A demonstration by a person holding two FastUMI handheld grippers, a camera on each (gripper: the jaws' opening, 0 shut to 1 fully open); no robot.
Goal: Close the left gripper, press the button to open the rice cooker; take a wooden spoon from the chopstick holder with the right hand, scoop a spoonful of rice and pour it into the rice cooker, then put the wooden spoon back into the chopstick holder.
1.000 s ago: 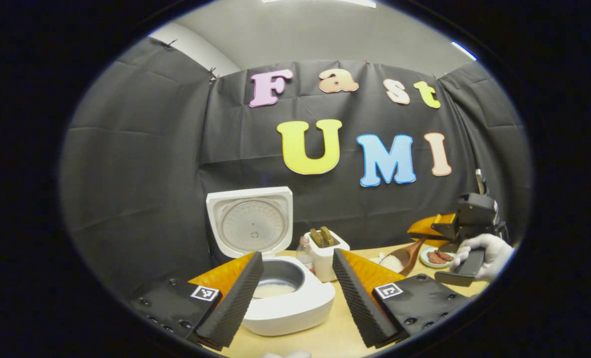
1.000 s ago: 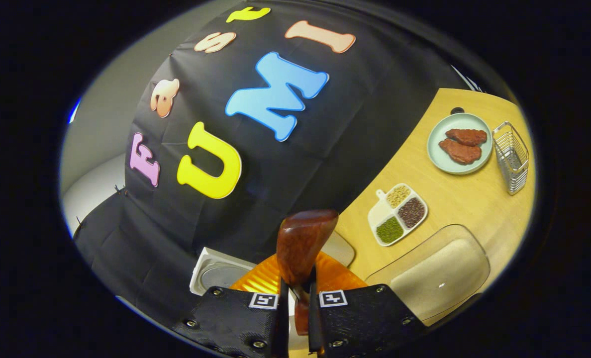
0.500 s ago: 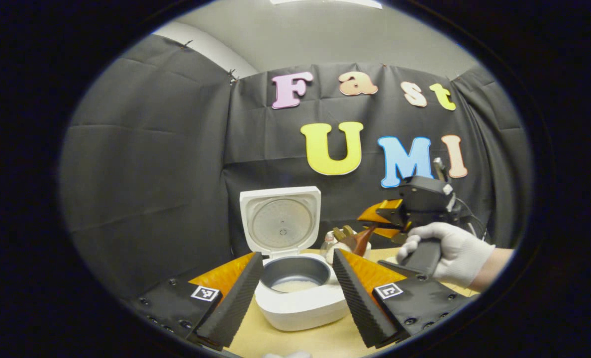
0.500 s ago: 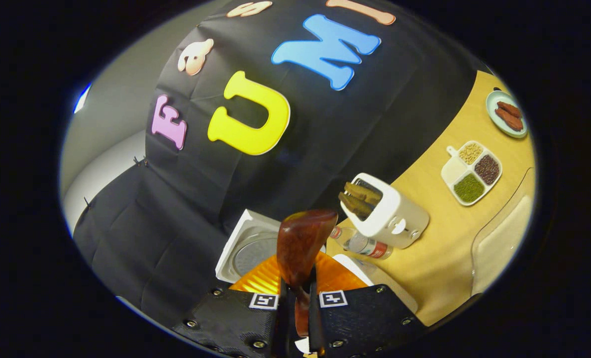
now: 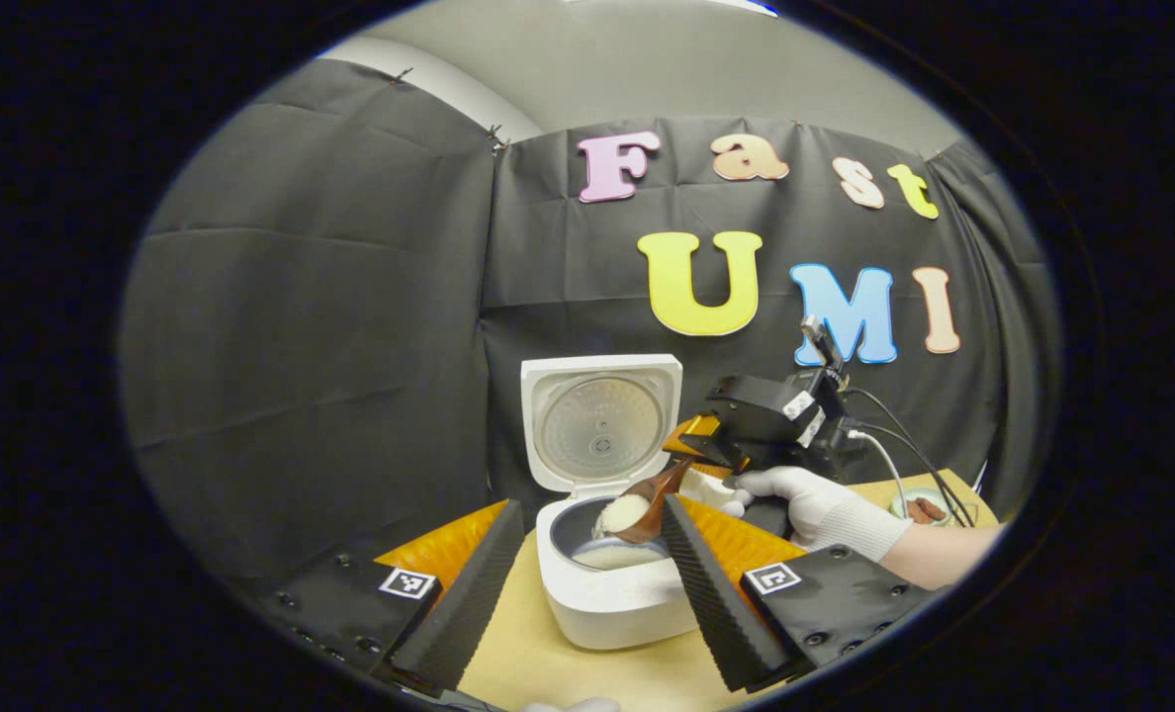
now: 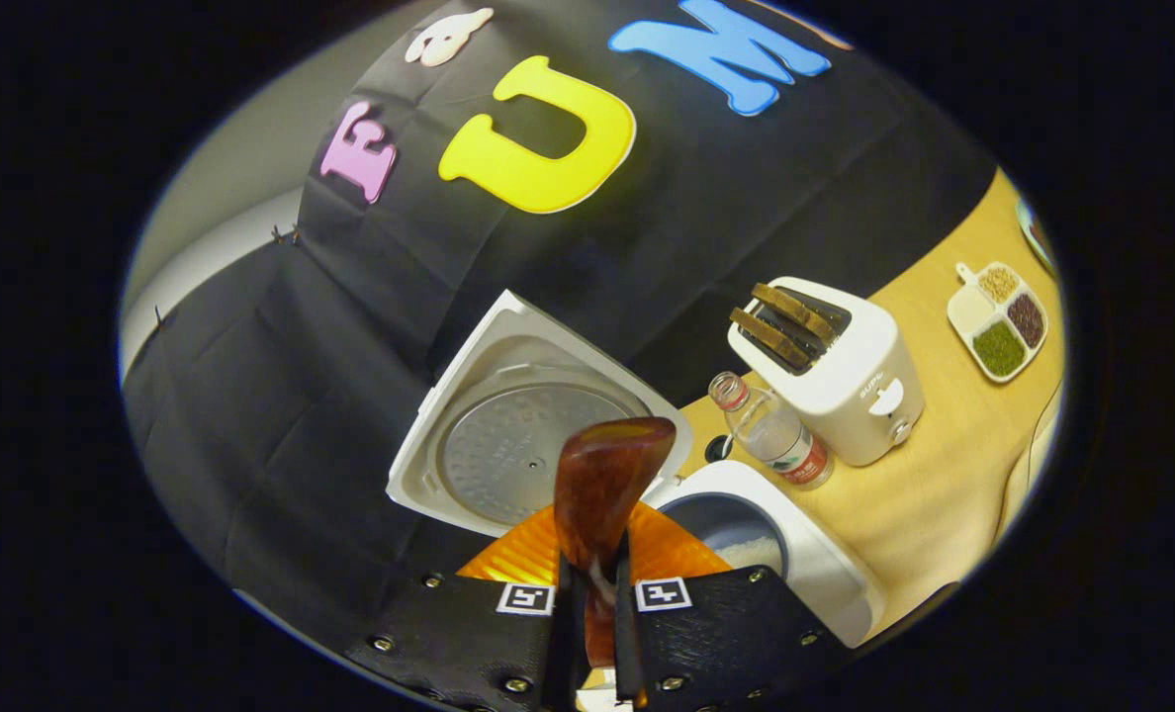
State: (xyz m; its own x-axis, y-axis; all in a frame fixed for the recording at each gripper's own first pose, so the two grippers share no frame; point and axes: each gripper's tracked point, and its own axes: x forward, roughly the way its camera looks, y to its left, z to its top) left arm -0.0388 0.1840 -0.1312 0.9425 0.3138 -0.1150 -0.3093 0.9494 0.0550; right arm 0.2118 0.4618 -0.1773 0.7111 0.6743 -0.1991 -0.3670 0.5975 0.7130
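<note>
Lid up on the rice cooker, so the button press looks done, and there's already a pale layer of rice in the pot. The left tool hangs low in front of the cooker, its two ridged fingers spread wide and gripping nothing.

Over to the action: the right tool, held in a white-gloved hand, has the wooden spoon by its handle. From its own camera the two fingers are pressed tight on that handle, the bowl of the spoon sticking straight out ahead. From the left side you can see the bowl hanging right above the open pot, a white heap of rice sitting in it, tilted down toward the inside.

So the fetch and the scoop appear to be finished, and we're at the pour. Whether grains are falling yet, I can't tell.

What's left: tip the spoon out fully, then carry it back to the holder. The white toaster and the small bottle stand on the table just beside the cooker, close to the way back.
</note>
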